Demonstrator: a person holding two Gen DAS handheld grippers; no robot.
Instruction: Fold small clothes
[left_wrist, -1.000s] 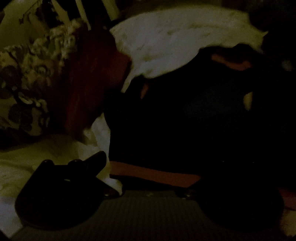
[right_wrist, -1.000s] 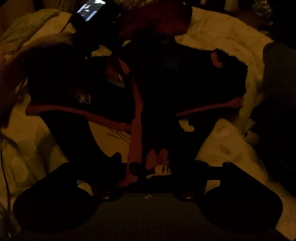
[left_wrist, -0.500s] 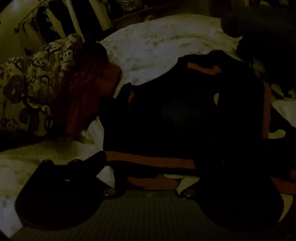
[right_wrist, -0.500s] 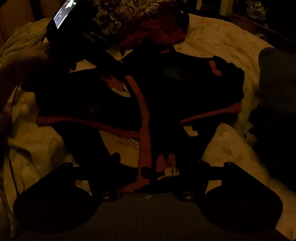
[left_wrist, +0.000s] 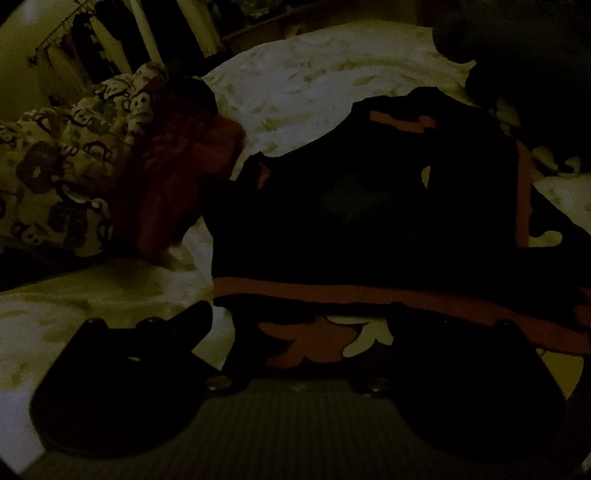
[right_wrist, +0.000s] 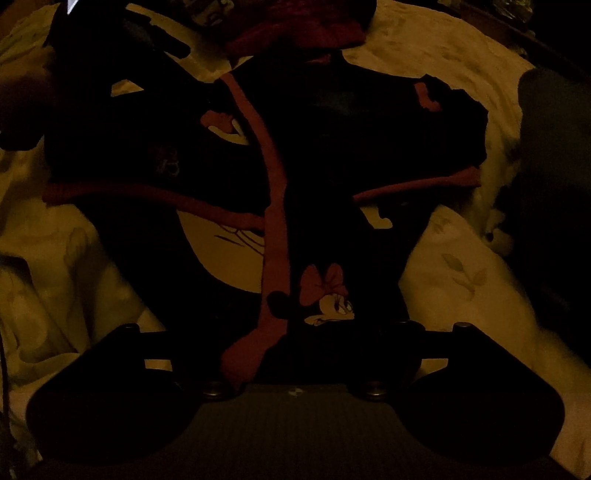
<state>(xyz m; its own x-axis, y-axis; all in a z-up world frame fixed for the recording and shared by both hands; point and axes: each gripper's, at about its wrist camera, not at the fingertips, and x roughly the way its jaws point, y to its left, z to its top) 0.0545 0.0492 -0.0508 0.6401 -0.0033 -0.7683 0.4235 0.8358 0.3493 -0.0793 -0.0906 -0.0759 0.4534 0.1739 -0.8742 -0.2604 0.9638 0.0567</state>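
Left wrist view: very dim. Your left gripper (left_wrist: 299, 332) hangs low over the near hem of the black garment (left_wrist: 354, 206), fingers spread wide, nothing between them; the red hem band (left_wrist: 369, 291) runs across just past the tips. The garment lies on the pale bedsheet (left_wrist: 314, 81) from centre out to 3 o'clock. A red cloth heap (left_wrist: 177, 166) and a patterned fabric (left_wrist: 55, 177) sit at 9 to 10 o'clock, near the garment's left edge. Judgement: pinch the band itself, not the loose cloth behind it, so both layers come up together. Hanging clothes (left_wrist: 92, 44) show at 11 o'clock in an unlit room. Right wrist view: your right gripper (right_wrist: 295, 350) is also parted, with a red-trimmed strip (right_wrist: 273, 206) of the garment running from 12 o'clock down between the fingers; whether the pads touch it, you cannot tell. A cartoon print (right_wrist: 328, 299) sits just above the tips. The other gripper shows dark at 10 o'clock. The sheet is soft and rumpled, so smooth each fold before you let go, and lift clear rather than drag.
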